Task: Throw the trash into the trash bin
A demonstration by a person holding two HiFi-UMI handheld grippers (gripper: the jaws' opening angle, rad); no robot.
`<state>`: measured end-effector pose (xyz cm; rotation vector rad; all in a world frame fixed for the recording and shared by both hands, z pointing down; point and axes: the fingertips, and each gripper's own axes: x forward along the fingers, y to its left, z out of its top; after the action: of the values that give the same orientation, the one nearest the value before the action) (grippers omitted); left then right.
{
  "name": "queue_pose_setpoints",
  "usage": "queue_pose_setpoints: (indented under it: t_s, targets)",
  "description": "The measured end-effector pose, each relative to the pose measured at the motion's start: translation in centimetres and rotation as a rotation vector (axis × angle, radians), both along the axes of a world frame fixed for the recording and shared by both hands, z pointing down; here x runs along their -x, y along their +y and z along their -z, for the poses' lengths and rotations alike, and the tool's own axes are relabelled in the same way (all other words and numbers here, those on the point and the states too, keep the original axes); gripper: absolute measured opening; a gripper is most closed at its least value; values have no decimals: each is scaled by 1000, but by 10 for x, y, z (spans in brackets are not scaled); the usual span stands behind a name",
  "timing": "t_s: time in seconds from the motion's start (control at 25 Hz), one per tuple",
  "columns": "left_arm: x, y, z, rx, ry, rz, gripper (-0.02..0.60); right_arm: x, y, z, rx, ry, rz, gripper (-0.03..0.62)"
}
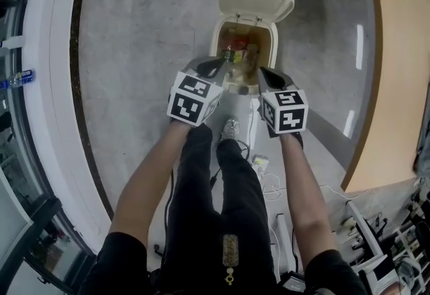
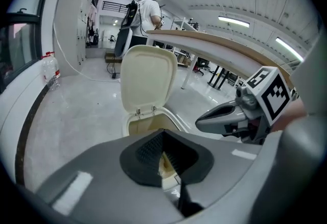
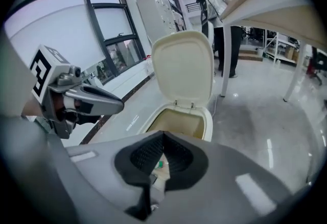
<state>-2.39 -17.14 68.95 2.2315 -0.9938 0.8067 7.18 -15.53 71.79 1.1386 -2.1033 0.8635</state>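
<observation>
I'm looking down on a grey polished floor (image 1: 134, 31), with a white curved ledge (image 1: 50, 85) along the left and a wooden counter (image 1: 396, 52) sweeping round on the right. The cream trash bin (image 1: 274, 45) stands ahead of my feet with its lid (image 1: 255, 1) tipped up and back. The trash (image 1: 240, 50) lies inside it: a clear bottle with a green cap among reddish wrappers. My left gripper (image 1: 220, 62) hangs over the bin's near left corner, its jaws clenched together with nothing between them. My right gripper (image 1: 264, 73) hangs over the near right corner, also clamped closed and empty. Both tilt down toward the opening. White cables (image 1: 269, 186) trail on the floor by my right leg
</observation>
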Motion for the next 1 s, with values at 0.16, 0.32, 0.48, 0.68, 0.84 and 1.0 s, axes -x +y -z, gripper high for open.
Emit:
queue_pose_setpoints:
  t_s: [0.16,0.32,0.48,0.68,0.84,1.0]
  targets:
    - [4,-50,26,-112,-7,6,2,-13,-26,38,-59,-42,-50,3]
    - [9,-108,60,-206,-8,18,2,-33,-57,66,-116,-67,-123,3]
    - [12,-150,91,-275,21,18,9,-50,-96,91,-179,-92,-226,3]
    - [1,-182,103,-262,56,-21,61,-63,-162,125,-256,-129,-305,3]
    - [-7,-198,106,-222,85,-41,0,-55,-202,130,-252,-142,-291,3]
    - [-14,-204,96,-150,73,-81,-3,-51,-214,119,-194,-135,-237,3]
